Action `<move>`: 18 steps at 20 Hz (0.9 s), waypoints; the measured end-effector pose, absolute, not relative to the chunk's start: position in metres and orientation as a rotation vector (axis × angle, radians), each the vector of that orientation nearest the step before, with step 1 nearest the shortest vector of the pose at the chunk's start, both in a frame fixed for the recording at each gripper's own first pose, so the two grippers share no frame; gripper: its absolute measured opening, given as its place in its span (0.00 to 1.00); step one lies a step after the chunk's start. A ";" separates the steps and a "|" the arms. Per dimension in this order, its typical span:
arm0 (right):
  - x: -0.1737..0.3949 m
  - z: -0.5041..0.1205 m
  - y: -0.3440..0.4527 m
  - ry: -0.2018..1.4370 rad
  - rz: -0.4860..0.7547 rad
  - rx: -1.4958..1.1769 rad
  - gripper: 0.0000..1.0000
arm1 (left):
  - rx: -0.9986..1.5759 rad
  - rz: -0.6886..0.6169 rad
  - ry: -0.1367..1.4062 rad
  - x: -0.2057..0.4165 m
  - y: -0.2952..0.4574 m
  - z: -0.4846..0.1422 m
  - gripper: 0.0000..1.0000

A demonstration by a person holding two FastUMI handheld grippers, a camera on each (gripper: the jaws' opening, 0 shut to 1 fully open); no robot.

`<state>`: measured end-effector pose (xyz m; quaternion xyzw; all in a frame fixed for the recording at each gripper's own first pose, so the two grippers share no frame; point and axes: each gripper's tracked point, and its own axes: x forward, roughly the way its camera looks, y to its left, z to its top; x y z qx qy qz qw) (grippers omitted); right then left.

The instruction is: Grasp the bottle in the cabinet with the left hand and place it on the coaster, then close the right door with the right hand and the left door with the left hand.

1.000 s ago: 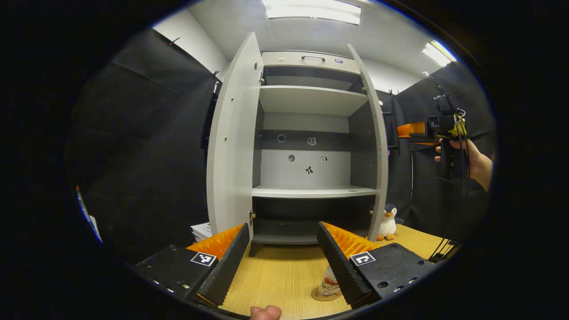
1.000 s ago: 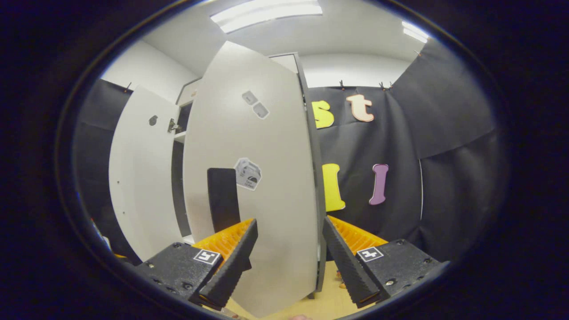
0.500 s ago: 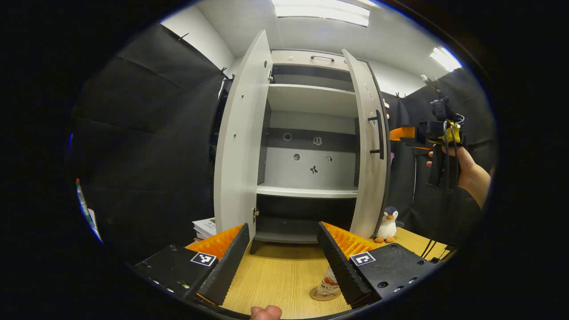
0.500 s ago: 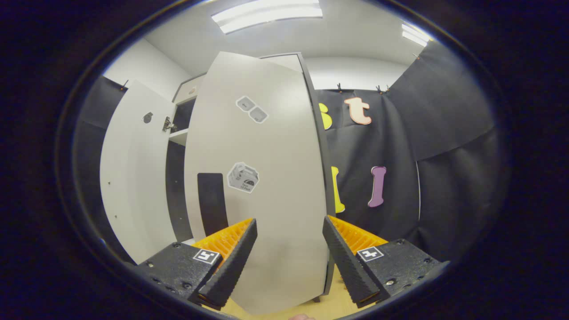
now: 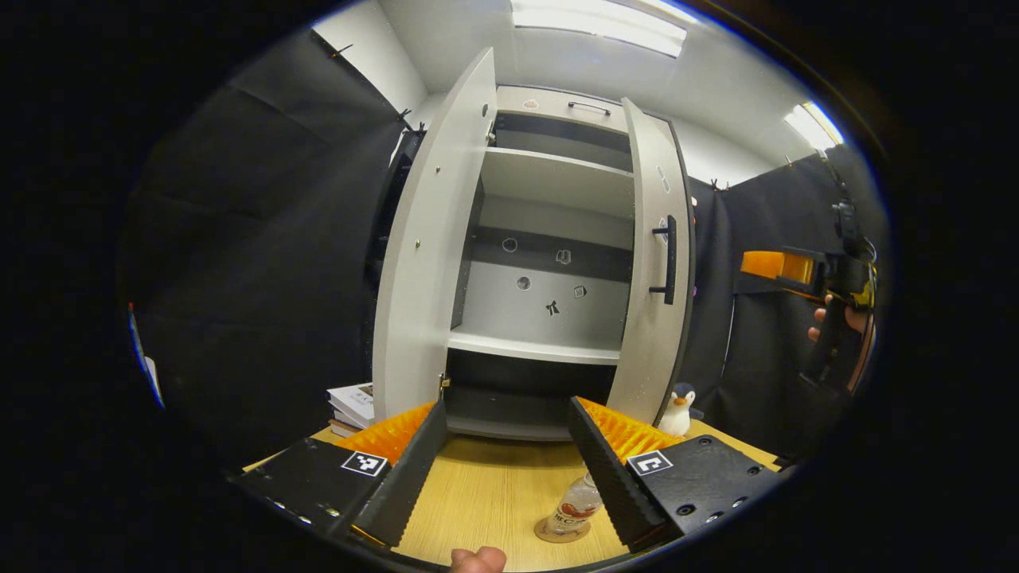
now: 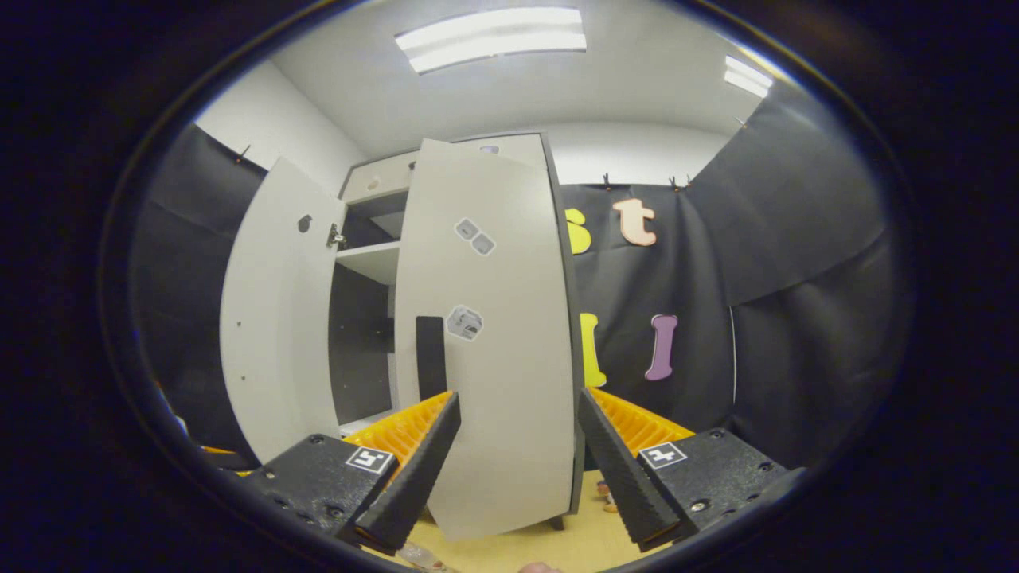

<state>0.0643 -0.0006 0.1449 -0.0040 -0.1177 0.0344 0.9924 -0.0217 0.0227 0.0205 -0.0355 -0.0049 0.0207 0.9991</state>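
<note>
Bottle (image 5: 575, 504) sits on coaster (image 5: 561, 531), near on the table. Right door (image 6: 493, 334) only half shut, both grippers' jaws apart w/ nothing held. Risk imo: left door (image 5: 426, 263) closing first could clash edges.

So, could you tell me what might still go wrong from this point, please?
1. The right door is partly closed while the right tongs are open and not touching it; it may stay ajar unless pushed again.
2. The left door is wide open, so the left tongs have a long swing to make.
3. The bottle stands on the coaster close to the left tongs, so it may be knocked over.
</note>
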 end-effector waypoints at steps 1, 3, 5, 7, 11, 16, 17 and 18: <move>0.056 0.135 -0.001 -0.238 0.059 -0.017 0.97 | -0.072 0.041 -0.011 -0.022 0.022 0.022 0.94; 0.040 0.115 -0.002 -0.239 0.035 -0.023 0.92 | -0.067 0.043 -0.024 -0.023 0.023 0.025 0.94; 0.027 0.090 -0.002 -0.217 0.017 -0.038 0.97 | -0.057 0.038 -0.034 -0.024 0.023 0.028 0.95; 0.014 0.066 -0.001 -0.188 0.012 -0.047 0.98 | -0.048 0.031 -0.039 -0.026 0.021 0.032 0.99; -0.002 0.028 -0.004 -0.140 0.004 -0.055 0.97 | -0.037 0.028 -0.059 -0.029 0.021 0.042 0.95; -0.009 0.004 -0.015 -0.087 -0.010 -0.020 0.97 | -0.070 0.083 -0.088 -0.034 0.050 0.070 0.99; -0.010 0.002 -0.019 -0.086 -0.021 -0.021 0.97 | -0.071 0.111 -0.110 -0.036 0.064 0.082 0.99; -0.010 -0.001 -0.024 -0.082 -0.029 -0.027 0.97 | -0.059 0.145 -0.137 -0.037 0.083 0.097 0.95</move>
